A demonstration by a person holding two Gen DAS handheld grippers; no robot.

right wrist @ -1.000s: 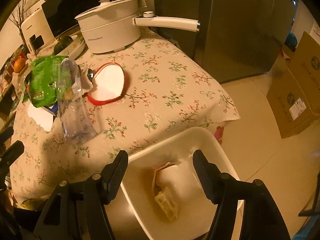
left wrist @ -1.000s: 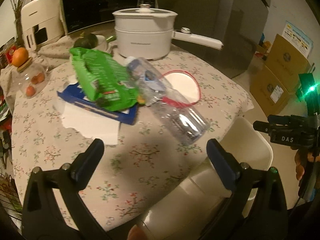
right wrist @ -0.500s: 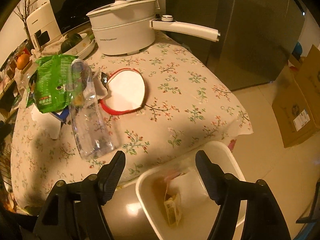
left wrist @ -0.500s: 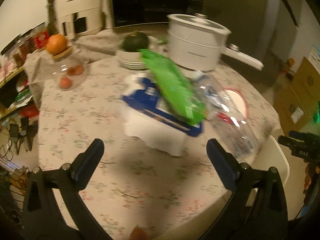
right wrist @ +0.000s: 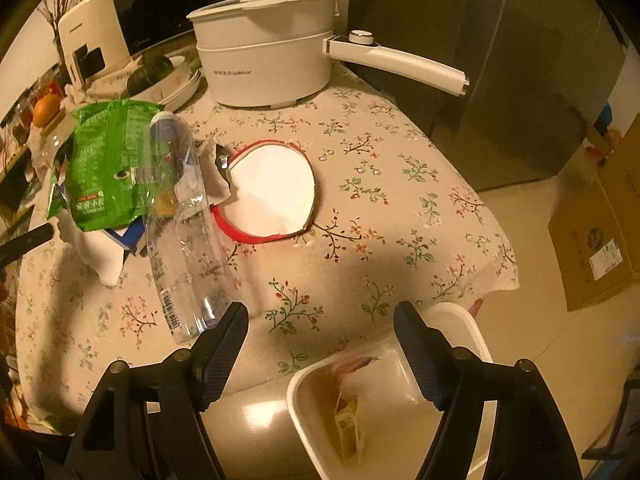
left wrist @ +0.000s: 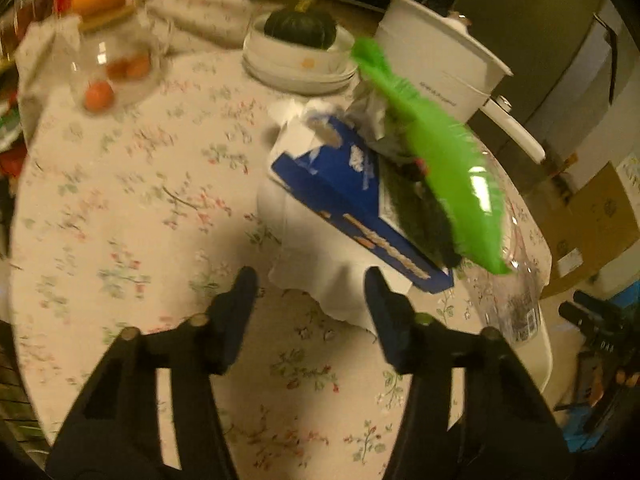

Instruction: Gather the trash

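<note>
Table edge [right wrist: 400, 312] just under right gripper [right wrist: 320, 336], jaws opening, empty; bottle [right wrist: 188, 240] at 10 o'clock. Left gripper [left wrist: 310, 296] closing, white paper [left wrist: 320, 272] between jaws, untouched.

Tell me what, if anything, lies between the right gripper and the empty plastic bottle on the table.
Nothing visible does. The right gripper is empty, its jaws opening, and the plastic bottle lies on the tablecloth just ahead and to the left of its fingers, with only bare cloth between. The bottle's far end leans against the green bag.
</note>
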